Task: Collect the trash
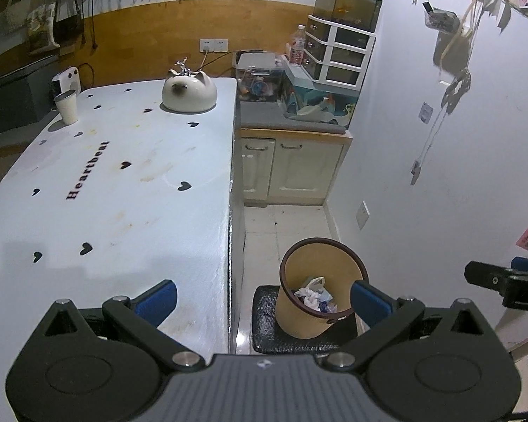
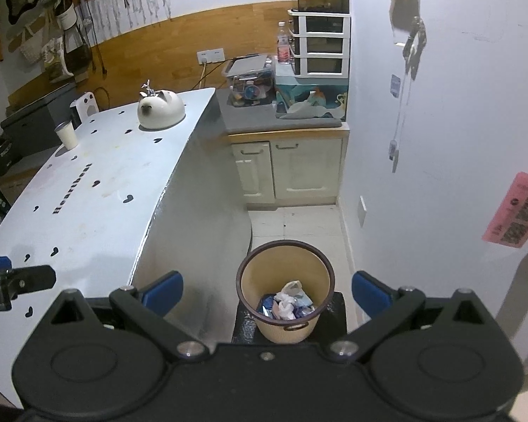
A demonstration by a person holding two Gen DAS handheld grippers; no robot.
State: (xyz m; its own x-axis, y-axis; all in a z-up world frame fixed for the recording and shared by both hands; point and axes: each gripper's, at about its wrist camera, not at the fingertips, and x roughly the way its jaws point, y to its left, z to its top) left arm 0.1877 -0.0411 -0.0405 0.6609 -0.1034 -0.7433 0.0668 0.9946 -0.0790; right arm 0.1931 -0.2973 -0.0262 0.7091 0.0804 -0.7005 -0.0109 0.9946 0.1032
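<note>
A tan waste bin [image 1: 299, 320] [image 2: 285, 327] with a dark rim stands on a black mat on the floor, beside the white table's right edge. Crumpled white and blue trash [image 1: 315, 297] [image 2: 287, 304] lies inside it. My left gripper [image 1: 264, 300] is open with nothing between its blue pads, hovering over the table edge and the bin. Wide open too, my right gripper [image 2: 267, 292] hangs above the bin and holds nothing. Each gripper's tip shows at the edge of the other's view.
The white table [image 1: 105, 193] [image 2: 88, 211] with heart prints carries a paper cup [image 1: 67, 107] [image 2: 67, 135] and a white cat-shaped pot [image 1: 188, 93] [image 2: 162, 109]. A cream cabinet [image 1: 288, 168] [image 2: 288, 168] with boxes, drawers and a fish tank stands behind. The wall is close on the right.
</note>
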